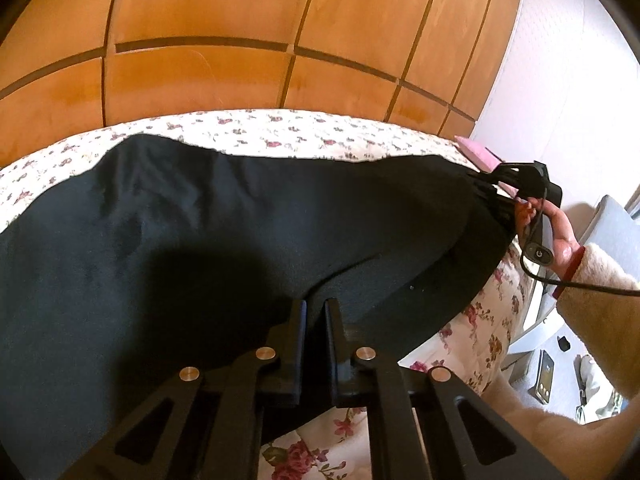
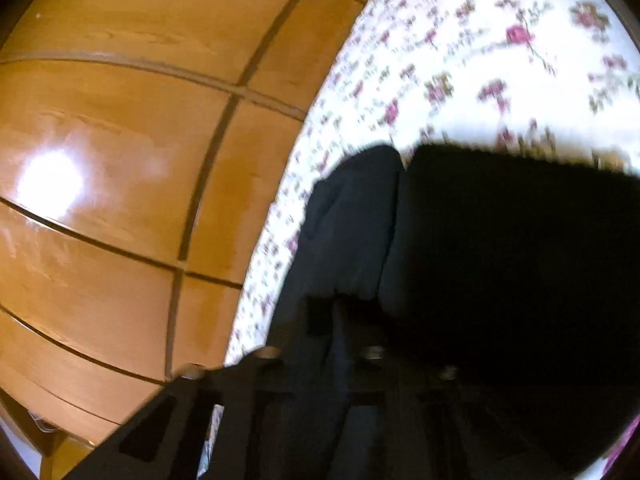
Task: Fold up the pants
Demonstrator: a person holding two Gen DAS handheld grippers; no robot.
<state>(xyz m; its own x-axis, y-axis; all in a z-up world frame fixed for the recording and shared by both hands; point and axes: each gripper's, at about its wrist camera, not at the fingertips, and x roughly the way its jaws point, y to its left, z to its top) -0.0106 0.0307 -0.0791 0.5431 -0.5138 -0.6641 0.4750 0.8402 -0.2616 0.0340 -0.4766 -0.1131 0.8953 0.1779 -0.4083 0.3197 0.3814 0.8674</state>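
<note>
Closest to the lens in the left wrist view, the left gripper (image 1: pixel 316 312) has its two fingers pinched nearly together on the near edge of the black pants (image 1: pixel 224 232), so it's clamped on fabric. The pants are stretched out wide over the floral bedspread (image 1: pixel 280 132), lifted a bit at the ends, with the cloth running from the left edge all the way over to the right gripper (image 1: pixel 506 186). That one is held by a hand (image 1: pixel 556 232) in a fuzzy beige sleeve and has bunched cloth gathered at its tip.

The right wrist view is pretty blurry. The right gripper (image 2: pixel 340 320) is mostly buried under dark fabric, so honestly I can't tell how the fingers sit there.

Further back there's a pink pillow (image 1: pixel 478 154) at the bed's far corner, then the wooden wardrobe (image 1: pixel 240 40) behind everything. A phone (image 1: pixel 545 376) lies down on the floor to the right.
</note>
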